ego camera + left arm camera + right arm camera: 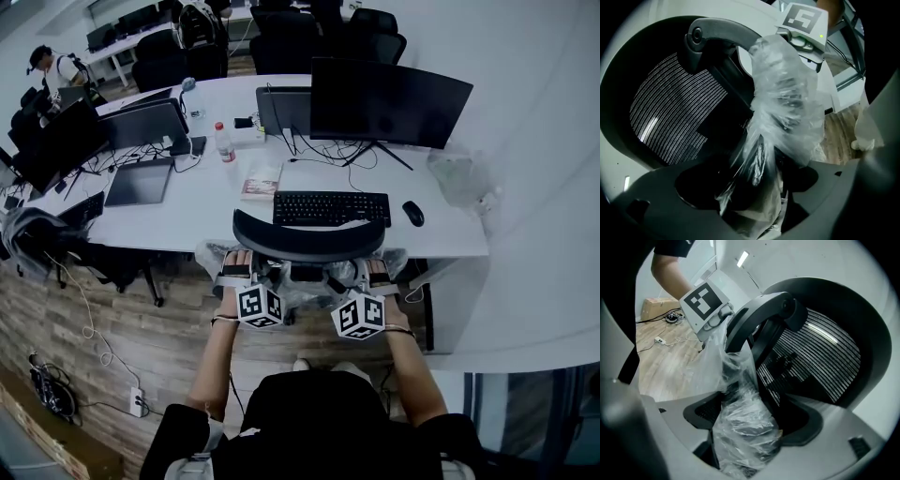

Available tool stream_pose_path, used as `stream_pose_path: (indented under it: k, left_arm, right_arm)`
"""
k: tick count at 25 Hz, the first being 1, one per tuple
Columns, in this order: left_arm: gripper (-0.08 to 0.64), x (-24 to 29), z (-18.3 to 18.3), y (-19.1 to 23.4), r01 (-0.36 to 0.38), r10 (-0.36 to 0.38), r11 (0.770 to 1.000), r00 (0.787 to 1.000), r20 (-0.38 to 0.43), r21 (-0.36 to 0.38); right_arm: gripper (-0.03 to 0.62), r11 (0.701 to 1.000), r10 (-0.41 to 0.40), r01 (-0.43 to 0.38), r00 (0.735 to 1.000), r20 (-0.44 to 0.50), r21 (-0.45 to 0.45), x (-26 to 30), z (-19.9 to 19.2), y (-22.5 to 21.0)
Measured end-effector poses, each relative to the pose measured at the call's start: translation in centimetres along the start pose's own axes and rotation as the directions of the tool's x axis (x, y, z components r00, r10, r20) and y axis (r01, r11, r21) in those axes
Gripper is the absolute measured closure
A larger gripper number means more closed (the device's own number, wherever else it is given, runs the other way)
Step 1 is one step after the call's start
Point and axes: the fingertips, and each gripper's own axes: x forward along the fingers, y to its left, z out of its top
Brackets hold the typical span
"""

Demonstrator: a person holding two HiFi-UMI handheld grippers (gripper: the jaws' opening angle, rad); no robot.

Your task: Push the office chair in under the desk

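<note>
The black office chair [309, 242] faces the white desk [187, 217], with the top of its back at the desk's front edge, just below the keyboard [331, 208]. Both armrests are wrapped in clear plastic. My left gripper [234, 268] is shut on the left armrest [787, 103], and the plastic bunches between its jaws [754, 187]. My right gripper [378, 270] is shut on the right armrest [740, 420] in the same way. The mesh back [675, 112] [820, 357] fills the space behind each armrest. The chair's seat and base are hidden.
On the desk stand a monitor [389, 101], a mouse [412, 214], a bottle [224, 143] and a laptop [141, 183]. Another chair [37, 239] stands at the left. A white wall [544, 234] closes the right side. Cables lie on the wooden floor [112, 347].
</note>
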Motion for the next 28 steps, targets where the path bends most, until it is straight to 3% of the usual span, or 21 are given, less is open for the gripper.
stream_pose_path:
  k: [16,24,28]
  left_arm:
    - [0.161,-1.5,-0.2,-0.3,0.099,-0.103,0.994,0.987,-0.126,-0.033]
    - [0.163,-4.4,-0.1,0.4,0.042,-0.065,0.987,0.987,-0.145,-0.158]
    - [0.164,-6.3,1.5,0.9,0.014,-0.037,0.958,0.996,-0.076,-0.286]
  right_arm:
    - [0.234,0.997,0.077,-0.077,0.997,-0.02,-0.004,-0.5,0.1,0.2]
    - [0.236,0.994,0.084,-0.086,0.996,0.022,0.062,-2.8,0.7,-0.4]
    - [0.236,0.993,0.072,-0.077,0.996,0.052,0.089,-4.4,1.2,-1.0]
